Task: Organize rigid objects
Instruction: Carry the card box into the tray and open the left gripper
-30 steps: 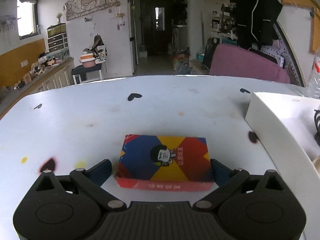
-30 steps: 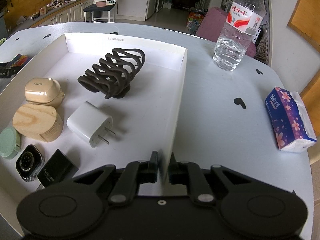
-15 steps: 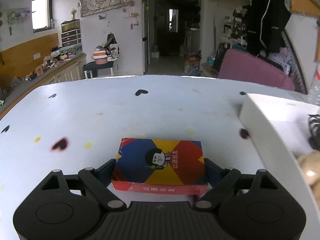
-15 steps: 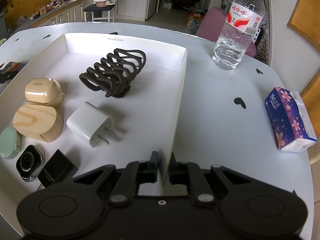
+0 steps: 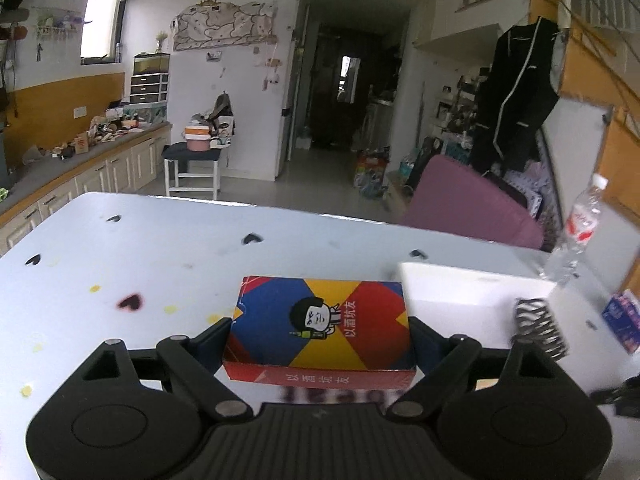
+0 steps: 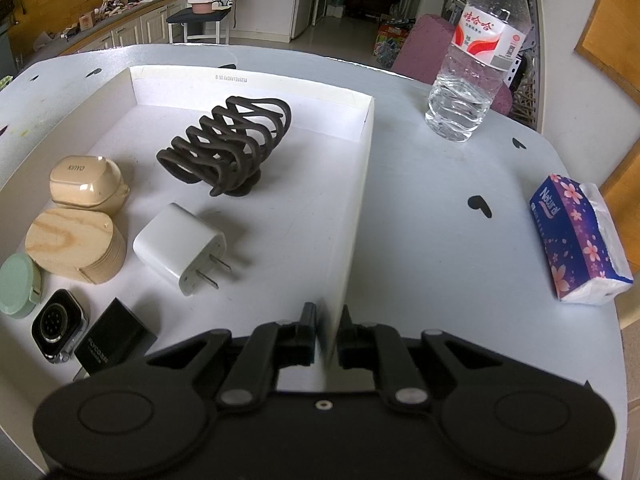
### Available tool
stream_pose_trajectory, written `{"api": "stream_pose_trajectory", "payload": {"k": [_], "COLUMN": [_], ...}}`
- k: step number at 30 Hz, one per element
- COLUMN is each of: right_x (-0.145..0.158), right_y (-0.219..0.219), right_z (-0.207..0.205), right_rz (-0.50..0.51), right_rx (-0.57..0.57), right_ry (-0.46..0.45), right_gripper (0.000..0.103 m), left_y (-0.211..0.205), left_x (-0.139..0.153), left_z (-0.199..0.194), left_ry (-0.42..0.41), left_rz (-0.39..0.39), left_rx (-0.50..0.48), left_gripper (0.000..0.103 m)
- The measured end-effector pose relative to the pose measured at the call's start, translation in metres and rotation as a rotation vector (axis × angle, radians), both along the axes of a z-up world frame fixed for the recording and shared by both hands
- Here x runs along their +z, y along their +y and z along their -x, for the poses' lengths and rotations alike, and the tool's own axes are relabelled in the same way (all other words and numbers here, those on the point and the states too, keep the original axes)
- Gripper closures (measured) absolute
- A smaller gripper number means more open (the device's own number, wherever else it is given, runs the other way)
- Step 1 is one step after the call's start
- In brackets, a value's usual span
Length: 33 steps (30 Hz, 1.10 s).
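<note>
The left gripper (image 5: pixel 320 330) has its two fingers pressed against the short sides of a colourful card box (image 5: pixel 320 326), red, blue and yellow with a cartoon face on top, and holds it up off the white table (image 5: pixel 160 264), level, just left of the white tray (image 5: pixel 460 292).

The right gripper (image 6: pixel 325 338) is pinched on the tray's right wall (image 6: pixel 358 200), one finger inside the tray and one outside.

In the tray lie a dark wavy hair claw (image 6: pixel 228 142), a white charger plug (image 6: pixel 180 246), a beige earbud case (image 6: pixel 86 184), a round wooden block (image 6: pixel 74 242), a pale green round case (image 6: pixel 18 288), a watch face (image 6: pixel 58 326) and a small black box (image 6: pixel 110 340).

On the table to the right of the tray stand a water bottle (image 6: pixel 478 60) and, nearer, a purple tissue pack (image 6: pixel 576 240).
</note>
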State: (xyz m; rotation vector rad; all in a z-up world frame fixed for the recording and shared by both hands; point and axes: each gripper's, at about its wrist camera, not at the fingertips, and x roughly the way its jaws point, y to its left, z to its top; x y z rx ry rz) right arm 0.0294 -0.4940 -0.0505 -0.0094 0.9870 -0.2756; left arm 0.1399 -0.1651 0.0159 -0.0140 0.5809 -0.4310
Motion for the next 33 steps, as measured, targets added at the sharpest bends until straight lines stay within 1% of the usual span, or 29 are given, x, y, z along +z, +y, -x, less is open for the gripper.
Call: {"api": "stream_pose_trajectory", "payload": {"k": [4, 9, 15, 19, 25, 33], "right_x": [0.0, 0.0, 0.0, 0.001, 0.001, 0.0], "right_y": [0.0, 0.0, -0.001, -0.003, -0.006, -0.006], "right_z": [0.0, 0.0, 0.0, 0.001, 0.001, 0.001], "right_rz": [0.001, -0.002, -0.008, -0.021, -0.036, -0.036], "right_rx": [0.0, -0.001, -0.005, -0.009, -0.013, -0.013], "right_ry": [0.0, -0.001, -0.004, -0.008, -0.013, -0.013], "right_gripper": [0.091, 0.092, 0.094, 0.094, 0.095, 0.095], "left_y": [-0.032, -0.08, -0.13, -0.158, -0.18, -0.191], "left_x": [0.009, 0.009, 0.001, -0.012, -0.033, -0.053], "left_z": [0.002, 0.001, -0.008, -0.015, -0.023, -0.031], "left_ry": [0.036, 0.036, 0.052, 0.069, 0.087, 0.124], "left_rz": [0.014, 0.008, -0.02, -0.049, -0.103, -0.158], "left_rx": [-0.056, -0.105, -0.12, -0.119, -0.097, -0.094], "left_gripper": [0.014, 0.014, 0.014, 0.014, 0.014, 0.014]}}
